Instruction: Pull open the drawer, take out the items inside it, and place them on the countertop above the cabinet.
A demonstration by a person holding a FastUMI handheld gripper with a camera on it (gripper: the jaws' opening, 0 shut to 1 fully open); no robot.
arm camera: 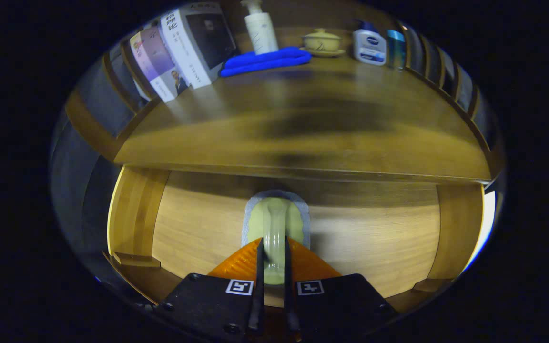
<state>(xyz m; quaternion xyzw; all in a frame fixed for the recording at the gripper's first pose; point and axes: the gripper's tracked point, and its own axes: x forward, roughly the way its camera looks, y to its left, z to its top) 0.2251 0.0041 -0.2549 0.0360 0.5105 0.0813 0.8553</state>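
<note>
A wooden drawer front (365, 243) fills the space under the countertop (303, 124). A pale green handle (275, 224) stands upright on a grey backing plate at the drawer's middle. My gripper (274, 257) is shut on that handle, its two orange-and-black fingers (259, 267) pressing on either side of the handle's lower part. The drawer's inside and whatever lies in it are hidden.
At the back of the countertop stand two books (184, 47) on the left, a blue folded cloth (267, 60) with a white pump bottle (261, 28) behind it, a lidded cup on a saucer (323, 43), and a white-and-blue bottle (370, 46) beside a teal can (396, 47).
</note>
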